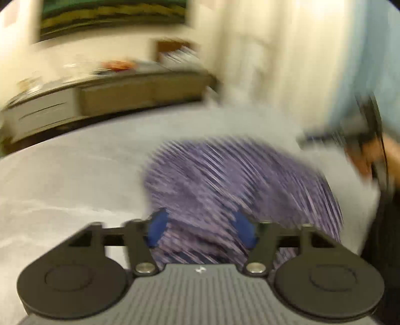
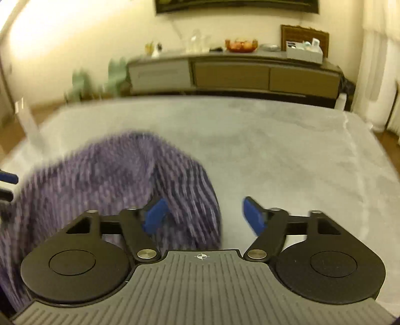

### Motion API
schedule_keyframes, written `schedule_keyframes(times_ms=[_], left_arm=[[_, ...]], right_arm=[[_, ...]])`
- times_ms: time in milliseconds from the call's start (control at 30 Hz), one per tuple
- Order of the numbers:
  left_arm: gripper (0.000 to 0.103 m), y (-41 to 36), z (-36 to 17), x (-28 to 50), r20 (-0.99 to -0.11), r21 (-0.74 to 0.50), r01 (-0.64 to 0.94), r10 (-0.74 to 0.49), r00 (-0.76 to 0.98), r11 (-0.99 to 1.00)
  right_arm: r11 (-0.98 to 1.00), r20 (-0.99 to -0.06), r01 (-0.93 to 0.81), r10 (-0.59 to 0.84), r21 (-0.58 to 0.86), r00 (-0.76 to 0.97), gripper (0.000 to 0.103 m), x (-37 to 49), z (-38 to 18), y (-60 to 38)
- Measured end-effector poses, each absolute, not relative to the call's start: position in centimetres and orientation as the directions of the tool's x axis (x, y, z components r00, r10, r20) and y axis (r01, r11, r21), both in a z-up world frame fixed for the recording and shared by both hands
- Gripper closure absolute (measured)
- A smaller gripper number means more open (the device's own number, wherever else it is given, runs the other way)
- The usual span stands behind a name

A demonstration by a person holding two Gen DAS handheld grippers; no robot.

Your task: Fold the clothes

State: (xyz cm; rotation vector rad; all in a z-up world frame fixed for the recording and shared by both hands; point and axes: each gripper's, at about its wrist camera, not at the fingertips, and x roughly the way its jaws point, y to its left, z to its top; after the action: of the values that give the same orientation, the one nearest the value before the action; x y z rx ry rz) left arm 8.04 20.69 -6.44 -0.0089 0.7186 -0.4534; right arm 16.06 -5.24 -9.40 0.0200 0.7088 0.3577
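In the left wrist view everything is streaked by motion blur. The left gripper (image 1: 202, 230) has its blue-padded fingers (image 1: 157, 230) spread apart, with nothing clamped between them. Just ahead of and beneath them lies a purple striped knit garment (image 1: 225, 180), bunched in a rounded heap on a pale grey bed cover (image 1: 70, 180). The garment fills the gap between the fingers from the camera's line of sight, but whether the pads touch it cannot be told through the blur. At the right edge a hand (image 1: 375, 155) holds a dark device, which looks like the right gripper, though too smeared to read its state from here. Beyond the bed stands a long low sideboard (image 1: 112, 97) against a cream wall, with a dark framed picture (image 1: 112, 17) above it.

In the right wrist view the picture is sharper. The right gripper (image 2: 205, 217) has its jaws wide apart and empty. The garment (image 2: 112, 180) sits to the left, a fold of it rising in front of the left-hand blue finger (image 2: 155, 215); the right-hand finger hangs over bare bed cover (image 2: 287, 150). At the far left edge a blue-tipped part of the other gripper (image 2: 8, 178) shows beside the garment. The sideboard (image 2: 232, 75) carries an orange bowl (image 2: 241, 45) and a white box (image 2: 303, 52).
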Motion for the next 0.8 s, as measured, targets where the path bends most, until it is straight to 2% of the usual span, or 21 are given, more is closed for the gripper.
schedule_keyframes(times_ms=[67,167,200,233,267,300,333,367,500,567,633,667,733,800], left_arm=[[0.037,22.7,-7.0,10.4,-0.656,-0.224,0.335,-0.396,0.643,0.915],[0.036,22.1,-11.3,13.4,-0.747,-0.243,0.333,-0.395,0.535,0.911],[0.039,21.3,-12.7,14.1,-0.773,-0.235,0.338,-0.386,0.503,0.911],[0.054,20.5,-13.7,14.3,-0.792,-0.229,0.348,-0.382,0.476,0.909],[0.073,19.9,-14.6,15.1,-0.808,-0.216,0.335,-0.360,0.466,0.917],[0.096,19.7,-15.0,15.9,-0.819,-0.221,0.320,-0.353,0.452,0.921],[0.097,19.6,-14.8,16.4,-0.813,-0.231,0.321,-0.363,0.454,0.918],[0.097,19.8,-13.2,16.4,-0.787,-0.218,0.329,-0.365,0.498,0.919],[0.098,21.4,-5.1,15.2,-0.625,-0.165,0.353,-0.374,0.685,0.921],[0.098,23.7,0.0,12.7,-0.493,-0.142,0.375,-0.394,0.776,0.916],[0.098,25.3,2.7,8.8,-0.392,-0.071,0.412,-0.405,0.826,0.908],[0.098,25.4,2.8,7.4,-0.391,-0.033,0.437,-0.414,0.822,0.899],[0.097,24.5,0.0,4.1,-0.500,0.049,0.516,-0.426,0.754,0.855],[0.096,23.2,-5.7,2.1,-0.667,0.111,0.540,-0.340,0.663,0.835]], right_arm=[[0.931,-0.619,-0.325,0.355,0.167,0.701,0.010,18.5,-9.7,-4.5],[0.928,-0.660,-0.349,0.344,0.131,0.668,0.010,22.0,-11.8,-3.2],[0.926,-0.686,-0.356,0.343,0.129,0.642,0.012,23.4,-13.0,-2.2],[0.923,-0.719,-0.361,0.342,0.135,0.605,0.015,24.8,-14.6,-1.0],[0.921,-0.728,-0.365,0.344,0.137,0.593,0.028,25.4,-14.9,-0.4],[0.919,-0.721,-0.369,0.348,0.137,0.599,0.048,25.4,-14.2,-0.5],[0.918,-0.714,-0.372,0.351,0.136,0.606,0.062,25.4,-13.5,-0.5],[0.917,-0.707,-0.376,0.355,0.135,0.612,0.103,25.4,-12.8,-0.5],[0.912,-0.678,-0.389,0.369,0.131,0.636,0.103,25.3,-10.0,-0.6],[0.914,-0.585,-0.385,0.385,0.130,0.714,0.103,23.3,-5.6,-1.8],[0.909,-0.462,-0.408,0.396,0.079,0.793,0.103,19.1,-1.1,-2.9],[0.904,-0.425,-0.424,0.404,0.052,0.810,0.103,16.7,0.2,-3.3],[0.890,-0.409,-0.455,0.413,-0.006,0.814,0.103,12.0,0.6,-3.6],[0.882,-0.501,-0.466,0.372,-0.071,0.781,0.102,9.3,-3.0,-3.0]])
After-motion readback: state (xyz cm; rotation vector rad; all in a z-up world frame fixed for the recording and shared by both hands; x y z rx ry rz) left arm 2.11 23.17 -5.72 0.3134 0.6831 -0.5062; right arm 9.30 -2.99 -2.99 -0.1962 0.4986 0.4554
